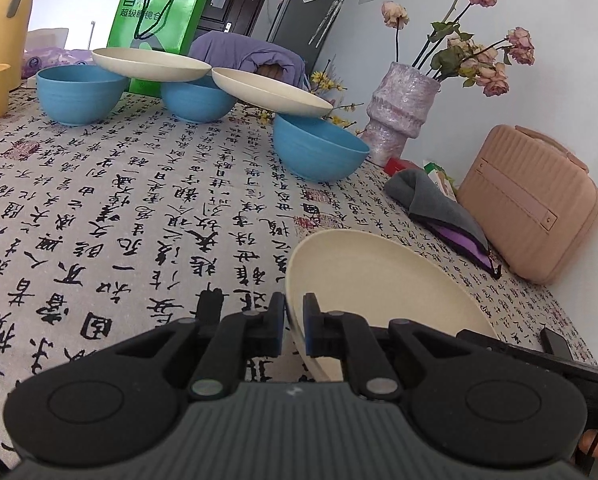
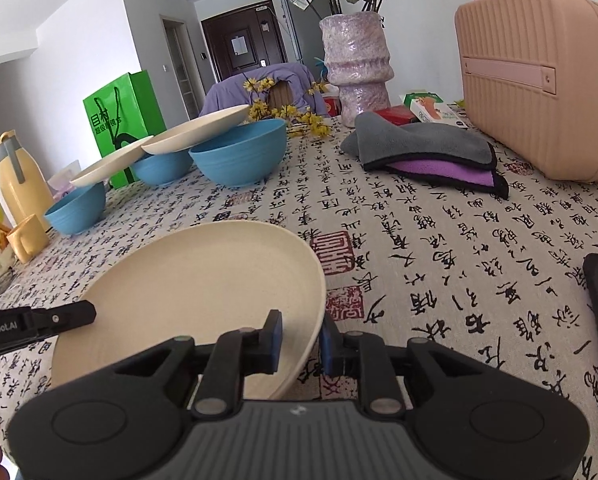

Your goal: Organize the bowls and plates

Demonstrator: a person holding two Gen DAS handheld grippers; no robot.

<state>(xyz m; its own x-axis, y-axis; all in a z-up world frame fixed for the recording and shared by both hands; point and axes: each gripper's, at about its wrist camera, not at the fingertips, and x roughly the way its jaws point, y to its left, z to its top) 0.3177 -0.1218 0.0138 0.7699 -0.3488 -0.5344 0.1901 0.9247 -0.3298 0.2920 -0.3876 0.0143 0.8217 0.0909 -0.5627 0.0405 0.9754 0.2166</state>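
Note:
A cream plate (image 1: 379, 292) (image 2: 187, 288) hangs tilted just over the printed tablecloth, between both grippers. My left gripper (image 1: 294, 320) is shut on its left rim. My right gripper (image 2: 301, 340) straddles the right rim; the rim lies against the outer pad, with a gap at the inner pad. At the back stand three blue bowls (image 1: 79, 94) (image 1: 197, 100) (image 1: 319, 152). Two more cream plates (image 1: 151, 65) (image 1: 271, 92) rest across their rims, each bridging two bowls.
A purple vase (image 1: 399, 112) with dried flowers, a pink case (image 1: 531, 204) and a folded grey and purple cloth (image 1: 439, 208) line the right side by the wall. A green bag (image 1: 159, 20) and a yellow jug (image 1: 3, 28) stand at the back left.

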